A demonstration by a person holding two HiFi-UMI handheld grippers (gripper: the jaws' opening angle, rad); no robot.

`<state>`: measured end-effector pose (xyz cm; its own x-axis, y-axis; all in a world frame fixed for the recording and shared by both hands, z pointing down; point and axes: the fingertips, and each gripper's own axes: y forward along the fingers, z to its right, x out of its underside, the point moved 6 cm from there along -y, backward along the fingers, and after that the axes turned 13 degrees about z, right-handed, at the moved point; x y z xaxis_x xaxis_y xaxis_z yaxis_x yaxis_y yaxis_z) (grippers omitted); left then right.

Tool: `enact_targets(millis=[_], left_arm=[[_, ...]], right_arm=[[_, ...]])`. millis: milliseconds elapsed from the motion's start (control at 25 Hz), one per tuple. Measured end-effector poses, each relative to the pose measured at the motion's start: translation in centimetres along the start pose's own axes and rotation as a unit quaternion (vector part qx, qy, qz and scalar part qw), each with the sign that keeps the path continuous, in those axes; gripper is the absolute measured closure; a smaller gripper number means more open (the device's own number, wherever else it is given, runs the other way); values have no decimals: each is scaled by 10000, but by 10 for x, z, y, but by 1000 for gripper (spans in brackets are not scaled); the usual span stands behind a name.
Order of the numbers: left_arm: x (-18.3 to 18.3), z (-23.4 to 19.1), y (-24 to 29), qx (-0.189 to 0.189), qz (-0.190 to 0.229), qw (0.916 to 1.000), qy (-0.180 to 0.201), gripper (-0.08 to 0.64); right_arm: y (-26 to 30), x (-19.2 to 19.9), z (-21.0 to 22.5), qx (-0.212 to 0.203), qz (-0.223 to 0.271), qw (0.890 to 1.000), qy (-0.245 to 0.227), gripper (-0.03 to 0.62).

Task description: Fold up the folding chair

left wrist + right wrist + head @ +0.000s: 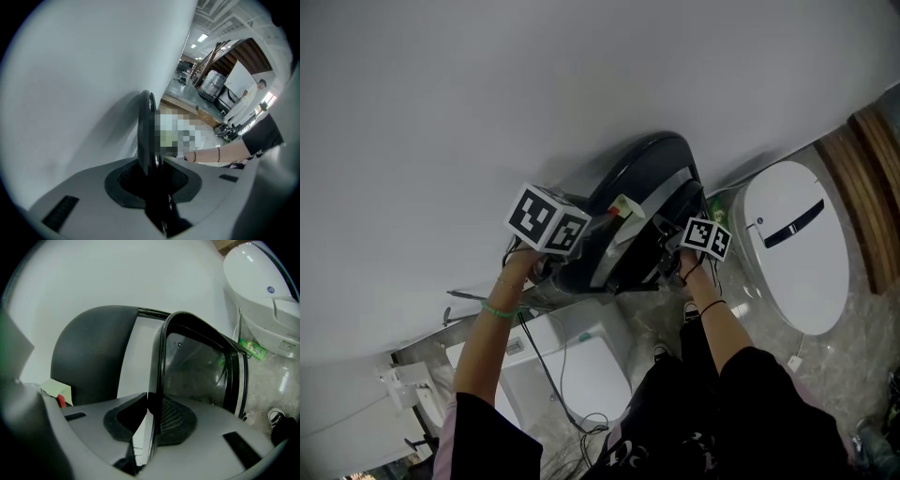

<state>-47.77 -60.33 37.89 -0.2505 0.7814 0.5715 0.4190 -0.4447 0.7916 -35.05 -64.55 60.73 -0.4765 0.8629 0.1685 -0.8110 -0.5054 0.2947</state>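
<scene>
Both grippers hold the folding chair (647, 169). My left gripper (152, 174) is clamped narrow on its black frame (146, 122), and my right gripper (157, 416) pinches a thin frame rail. The chair is close against the white wall (487, 94), left of a white toilet (792, 244).

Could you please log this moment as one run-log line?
state: folding chair looks folded, by white wall | left gripper: shut on chair edge | right gripper: shut on chair frame
</scene>
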Motion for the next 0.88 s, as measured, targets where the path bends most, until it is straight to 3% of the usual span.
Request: enact_targets(millis=[160,400,520,640,760,880], left_arm=[[4,-1,1,134,272,9991,-308,477],[3,0,0,-217,369,9991,-35,471],[6,-3,-1,-381,581,9976,-54,420],[10,-7,-9,-382,985,9937,-361,366],[11,-9,-18,-353,1267,9891,-658,334],[8,-9,-28,-505,1468,9865,-513,333]], right_arm=[[1,0,0,-24,-24,9999,-104,529],[1,1,-1,-6,-73,9999,-123,529],[2,1,-4,-60,-120,9999,-91,506],[1,2,-8,-61,-128,9999,-93,463],[-1,0,-8,155,-111,9993,-314,455],[-8,0,-3,508,-125,9960,-728,432]])
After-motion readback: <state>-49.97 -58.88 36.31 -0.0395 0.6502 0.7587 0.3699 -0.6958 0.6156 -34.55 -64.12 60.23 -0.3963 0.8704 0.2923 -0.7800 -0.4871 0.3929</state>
